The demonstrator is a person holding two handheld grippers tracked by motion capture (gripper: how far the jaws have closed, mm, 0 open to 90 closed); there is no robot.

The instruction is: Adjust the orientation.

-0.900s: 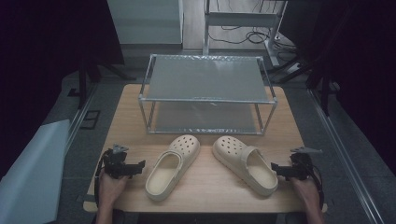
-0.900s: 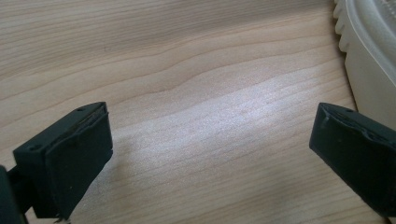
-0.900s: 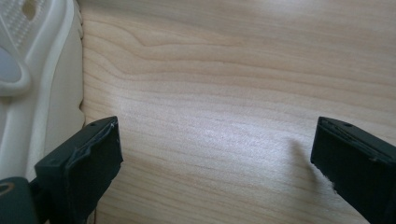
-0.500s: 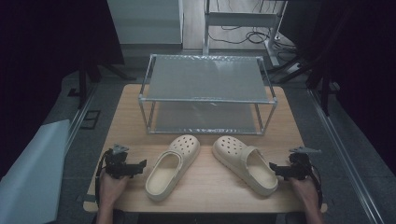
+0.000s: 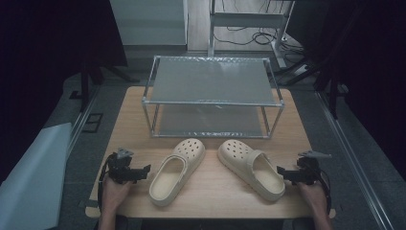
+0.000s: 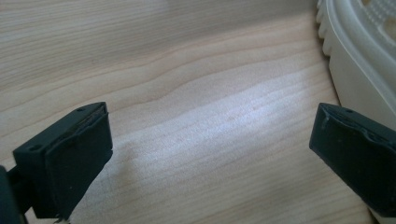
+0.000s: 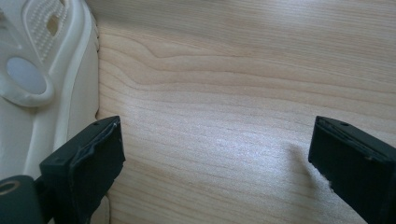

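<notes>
two clogs [image 5: 177, 170] [image 5: 251, 167], one rack [image 5: 213, 98], two grippers [image 5: 143, 170] [image 5: 282, 172]

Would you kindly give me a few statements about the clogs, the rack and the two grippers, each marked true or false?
1. Both clogs, the left clog and the right clog, lie on the table. True.
2. A clog sits on the rack. False: both its shelves are bare.
3. The left gripper is open with nothing between its jaws. True.
4. The right gripper is clamped on a clog. False: it is open beside the right clog.
</notes>
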